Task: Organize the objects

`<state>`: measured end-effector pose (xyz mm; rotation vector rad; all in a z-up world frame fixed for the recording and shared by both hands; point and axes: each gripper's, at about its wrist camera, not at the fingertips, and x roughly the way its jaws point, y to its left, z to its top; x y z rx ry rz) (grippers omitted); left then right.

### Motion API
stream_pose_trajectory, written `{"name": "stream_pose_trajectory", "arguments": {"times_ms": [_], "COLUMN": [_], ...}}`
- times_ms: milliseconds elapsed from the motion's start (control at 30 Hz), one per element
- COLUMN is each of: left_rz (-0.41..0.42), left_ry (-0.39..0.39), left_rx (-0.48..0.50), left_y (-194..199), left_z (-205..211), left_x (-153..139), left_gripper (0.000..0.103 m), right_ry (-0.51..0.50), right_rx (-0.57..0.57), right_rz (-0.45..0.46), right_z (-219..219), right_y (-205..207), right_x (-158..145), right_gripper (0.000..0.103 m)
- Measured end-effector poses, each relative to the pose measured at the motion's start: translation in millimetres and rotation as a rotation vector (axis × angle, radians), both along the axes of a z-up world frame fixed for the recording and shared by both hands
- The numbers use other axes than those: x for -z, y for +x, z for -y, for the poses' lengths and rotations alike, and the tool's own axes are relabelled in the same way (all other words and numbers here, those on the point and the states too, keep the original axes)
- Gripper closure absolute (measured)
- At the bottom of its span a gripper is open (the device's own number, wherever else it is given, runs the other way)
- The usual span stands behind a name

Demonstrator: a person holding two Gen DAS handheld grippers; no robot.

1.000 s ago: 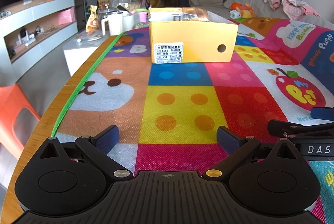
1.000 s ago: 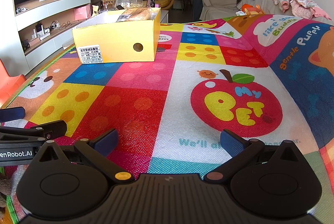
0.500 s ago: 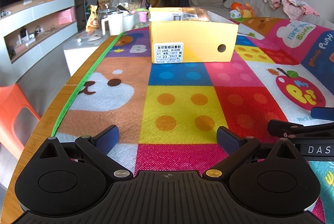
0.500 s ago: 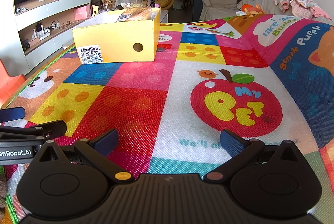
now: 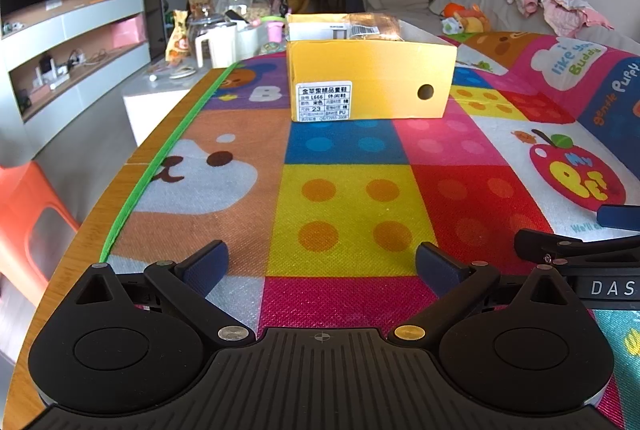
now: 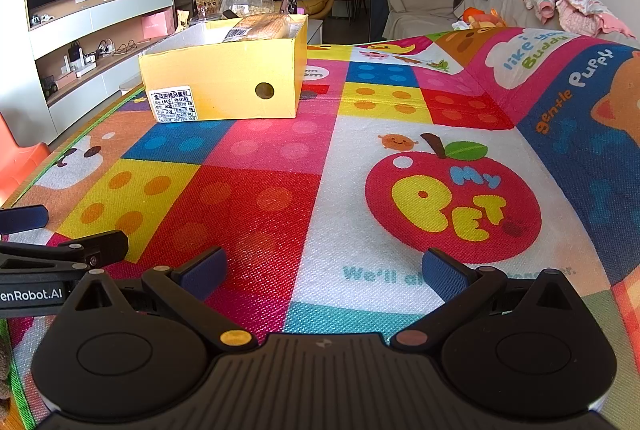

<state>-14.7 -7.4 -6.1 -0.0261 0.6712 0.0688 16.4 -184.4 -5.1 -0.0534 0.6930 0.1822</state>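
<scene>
A yellow cardboard shoebox (image 5: 370,81) (image 6: 224,81) with a white label and a round hole stands open on the colourful play mat (image 5: 348,205) (image 6: 320,189), far ahead of both grippers. A clear-wrapped brown package (image 5: 374,27) (image 6: 260,27) lies inside it. My left gripper (image 5: 320,266) is open low over the mat's near edge, nothing between its fingers. My right gripper (image 6: 322,270) is open beside it, also holding nothing. Each gripper shows at the edge of the other's view: the right gripper (image 5: 580,250), the left gripper (image 6: 60,250).
The mat's green border (image 5: 160,157) runs along the wooden table edge on the left. An orange chair (image 5: 28,222) stands beside the table. Jars, a white jug (image 5: 216,43) and snacks crowd a side table behind the box. A sofa with clothes (image 5: 540,1) lies at the far right.
</scene>
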Motion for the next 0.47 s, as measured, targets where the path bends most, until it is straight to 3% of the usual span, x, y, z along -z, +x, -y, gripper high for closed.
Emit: {"name": "stream_pose_trajectory", "arguments": {"times_ms": [467], "left_rz": [0.002], "left_ry": [-0.003], "left_rx": [-0.001], "left_y": [-0.7], "left_z": [-2.1], "left_x": [0.3], "left_gripper": [0.001], "right_ry": [-0.001], "right_rx": [0.000], "right_rz": [0.000], "right_z": [-0.1], "right_y": [-0.1], "right_x": [0.0], "right_gripper": [0.000]}}
